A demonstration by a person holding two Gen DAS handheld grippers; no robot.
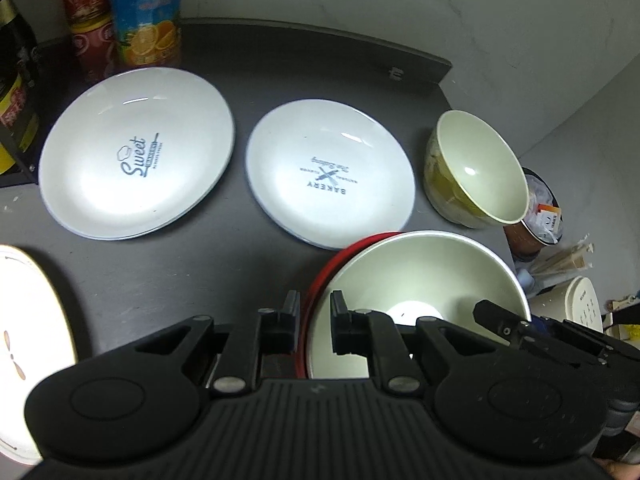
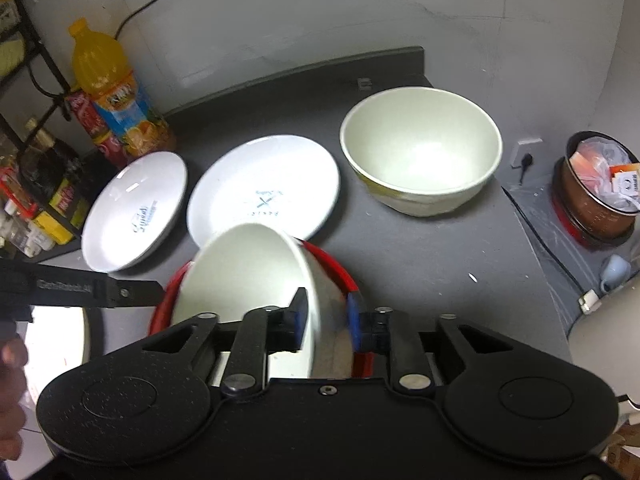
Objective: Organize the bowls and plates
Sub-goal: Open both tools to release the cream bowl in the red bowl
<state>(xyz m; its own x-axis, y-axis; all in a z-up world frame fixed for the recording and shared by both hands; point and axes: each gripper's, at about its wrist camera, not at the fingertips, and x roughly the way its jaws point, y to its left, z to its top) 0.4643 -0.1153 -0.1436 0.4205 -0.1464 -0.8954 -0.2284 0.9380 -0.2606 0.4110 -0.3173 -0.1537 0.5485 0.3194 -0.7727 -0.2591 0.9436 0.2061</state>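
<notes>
A cream bowl (image 1: 424, 280) sits nested in a red bowl (image 1: 320, 276) at the near edge of the dark counter (image 1: 180, 272). My left gripper (image 1: 314, 312) straddles the left rims of both bowls, fingers close around them. My right gripper (image 2: 326, 320) is shut on the cream bowl's (image 2: 248, 272) right rim and tilts it out of the red bowl (image 2: 340, 268). Two white printed plates (image 1: 136, 156) (image 1: 330, 176) lie side by side behind. A second cream bowl (image 1: 476, 172) stands at the right, also in the right wrist view (image 2: 420, 148).
Drink bottles (image 1: 144, 12) stand at the back left against the wall. A white patterned plate (image 1: 24, 352) lies at the near left. A lined bin (image 2: 600, 188) and a pale blue cup (image 2: 616, 272) sit beyond the counter's right edge.
</notes>
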